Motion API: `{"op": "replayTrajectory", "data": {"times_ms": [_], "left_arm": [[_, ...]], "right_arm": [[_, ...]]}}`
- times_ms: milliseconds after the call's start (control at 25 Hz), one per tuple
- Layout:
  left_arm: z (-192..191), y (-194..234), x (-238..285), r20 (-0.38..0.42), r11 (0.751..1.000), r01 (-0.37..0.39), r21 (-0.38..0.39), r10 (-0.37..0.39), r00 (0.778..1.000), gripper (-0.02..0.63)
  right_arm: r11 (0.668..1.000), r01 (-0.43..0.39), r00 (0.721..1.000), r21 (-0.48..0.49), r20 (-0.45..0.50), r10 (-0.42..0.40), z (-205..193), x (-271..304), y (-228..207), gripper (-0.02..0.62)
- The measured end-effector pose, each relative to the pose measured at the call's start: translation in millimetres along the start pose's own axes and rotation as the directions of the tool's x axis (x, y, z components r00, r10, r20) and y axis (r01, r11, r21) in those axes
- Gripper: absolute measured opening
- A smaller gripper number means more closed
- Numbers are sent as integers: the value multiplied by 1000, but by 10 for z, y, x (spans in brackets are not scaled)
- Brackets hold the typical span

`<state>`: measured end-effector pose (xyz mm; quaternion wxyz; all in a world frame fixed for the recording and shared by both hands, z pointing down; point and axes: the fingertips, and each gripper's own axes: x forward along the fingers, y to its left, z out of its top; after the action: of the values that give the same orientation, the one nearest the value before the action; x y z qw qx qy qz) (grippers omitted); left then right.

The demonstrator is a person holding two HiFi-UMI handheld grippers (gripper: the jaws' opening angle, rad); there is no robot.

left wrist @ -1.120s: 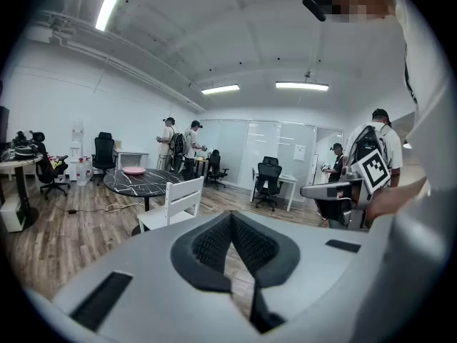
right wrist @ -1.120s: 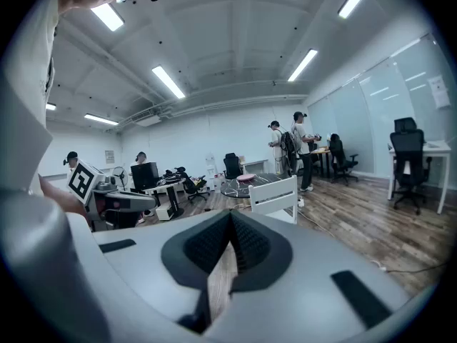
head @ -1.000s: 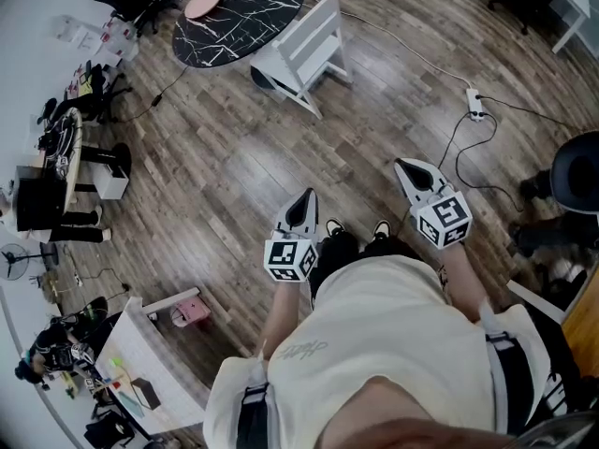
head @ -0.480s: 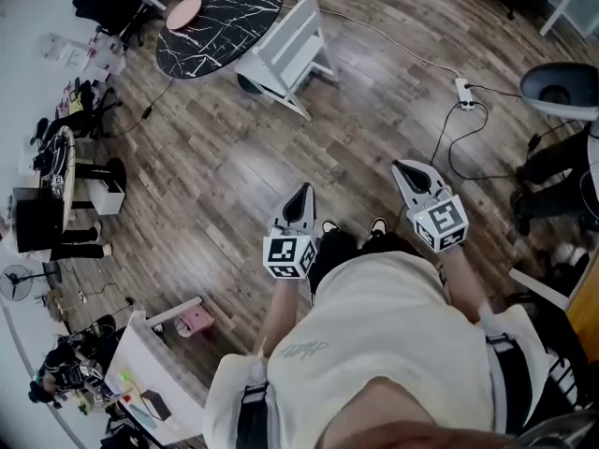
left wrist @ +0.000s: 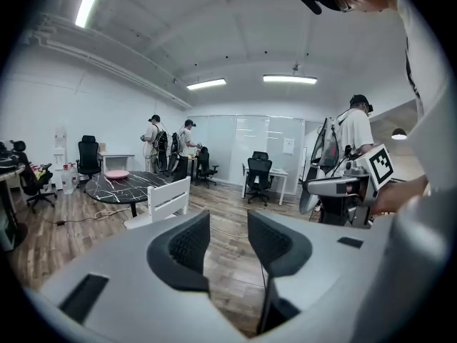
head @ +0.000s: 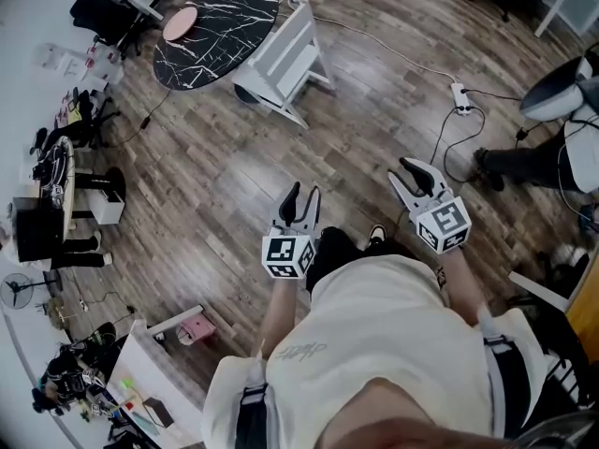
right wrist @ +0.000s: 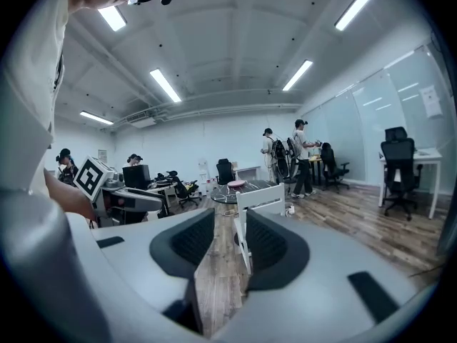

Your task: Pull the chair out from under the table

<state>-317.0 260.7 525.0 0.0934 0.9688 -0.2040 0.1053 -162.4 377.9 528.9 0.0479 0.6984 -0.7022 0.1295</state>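
A white wooden chair (head: 290, 56) stands far ahead, tucked against a round black marble table (head: 215, 21) with a pink dish (head: 180, 23) on it. Both grippers hang in front of the person's body, well short of the chair. The left gripper (head: 301, 195) and the right gripper (head: 418, 168) point toward it, and their jaws are opening with nothing between them. In the left gripper view the chair (left wrist: 168, 199) and table (left wrist: 125, 184) lie beyond the gripper (left wrist: 228, 231). Through the right gripper (right wrist: 230, 238) the chair (right wrist: 260, 195) shows straight ahead.
A power strip (head: 459, 92) with cables lies on the wood floor to the right. A seated person's legs (head: 524, 162) reach in at the right edge. Desks and clutter line the left wall, with a pink box (head: 195, 325). People and office chairs (left wrist: 258, 174) stand farther back.
Both grippers' jaws were shut and now stand apart. The person has stepped slightly forward. A person's legs have come in at the right.
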Motion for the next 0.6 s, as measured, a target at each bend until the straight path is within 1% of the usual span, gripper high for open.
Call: {"op": "replayTrajectory", "data": {"times_ms": [80,240,360,480,600], "left_arm": [[-10,34,8,-10,1000,-9,-9,8,1000,163],[-120,185,90,-42,998,-24,-52,22,999,163],[-210,387,228,-82,998,-30,-48,26,996,163],[-183,636,449,-74,998,-18,-63,13,997,163],[-74,883,681,-51,997,-11,-80,7,999,162]], "right_arm": [[1000,-9,1000,7,-10,9,-18,45,-3,150],[999,-27,999,31,-38,28,-110,200,-38,153],[998,-33,997,44,-67,36,-172,383,-71,153],[999,-33,995,22,-89,35,-131,653,-128,153],[999,-27,996,20,-86,28,34,918,-188,154]]}}
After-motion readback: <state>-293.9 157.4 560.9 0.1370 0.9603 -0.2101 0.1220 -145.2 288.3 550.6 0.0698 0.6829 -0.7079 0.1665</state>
